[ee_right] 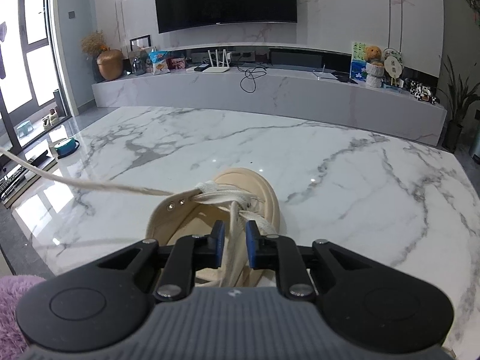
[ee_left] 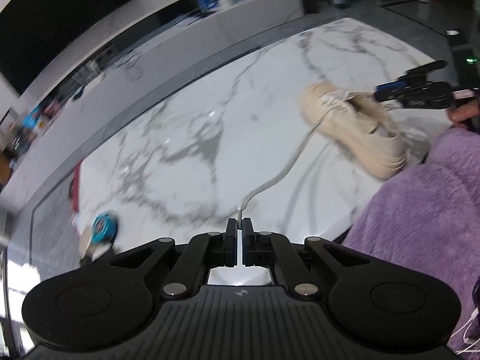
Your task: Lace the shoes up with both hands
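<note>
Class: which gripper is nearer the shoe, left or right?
Right. The right gripper is over the shoe; the left gripper holds the lace end away from it.

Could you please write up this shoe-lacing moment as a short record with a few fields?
surface: white marble table
shoe: beige shoe lying on the table, partly laced
left gripper: jaws shut on the tip of the lace, which runs to the shoe's eyelets
right gripper: jaws apart, blue pads either side of the lace's other end, not pressing it
free eyelets: two metal eyelets without lace
</note>
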{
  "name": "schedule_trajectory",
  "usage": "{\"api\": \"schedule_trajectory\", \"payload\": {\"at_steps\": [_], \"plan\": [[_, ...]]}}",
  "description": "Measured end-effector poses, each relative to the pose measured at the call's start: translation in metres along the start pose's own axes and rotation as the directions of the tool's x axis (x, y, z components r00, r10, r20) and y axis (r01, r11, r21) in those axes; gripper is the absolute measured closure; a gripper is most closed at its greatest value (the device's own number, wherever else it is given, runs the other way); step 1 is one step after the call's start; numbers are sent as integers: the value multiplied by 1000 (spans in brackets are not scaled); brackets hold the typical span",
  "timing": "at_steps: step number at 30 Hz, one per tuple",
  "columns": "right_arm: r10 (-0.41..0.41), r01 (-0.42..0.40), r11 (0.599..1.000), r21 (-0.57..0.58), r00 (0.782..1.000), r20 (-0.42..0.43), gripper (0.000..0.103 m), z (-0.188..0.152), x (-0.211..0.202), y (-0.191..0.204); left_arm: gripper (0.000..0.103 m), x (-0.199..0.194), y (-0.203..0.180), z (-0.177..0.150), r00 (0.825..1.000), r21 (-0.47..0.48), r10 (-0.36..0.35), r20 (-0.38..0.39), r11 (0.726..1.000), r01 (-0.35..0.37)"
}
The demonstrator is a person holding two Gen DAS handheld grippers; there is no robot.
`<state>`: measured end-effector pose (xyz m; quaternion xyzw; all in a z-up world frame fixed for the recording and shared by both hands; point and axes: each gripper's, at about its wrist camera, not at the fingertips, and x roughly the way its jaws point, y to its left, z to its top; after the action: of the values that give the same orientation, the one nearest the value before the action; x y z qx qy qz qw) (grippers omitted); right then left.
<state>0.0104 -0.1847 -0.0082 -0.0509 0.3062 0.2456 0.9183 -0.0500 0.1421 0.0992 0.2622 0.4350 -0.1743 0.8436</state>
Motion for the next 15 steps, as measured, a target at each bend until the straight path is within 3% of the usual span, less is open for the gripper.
{"api": "schedule_trajectory", "payload": {"at_steps": [8, 15], "plan": [[15, -15, 1000, -19, 1000, -4, 85, 0, 2, 3, 102, 40, -47, 41, 997, 208, -71, 29, 976, 63], [27, -27, 1000, 8, 1000, 0, 88, -1, 3, -1, 102, 77, -83, 65, 995, 377, -97, 34, 923, 77]]}}
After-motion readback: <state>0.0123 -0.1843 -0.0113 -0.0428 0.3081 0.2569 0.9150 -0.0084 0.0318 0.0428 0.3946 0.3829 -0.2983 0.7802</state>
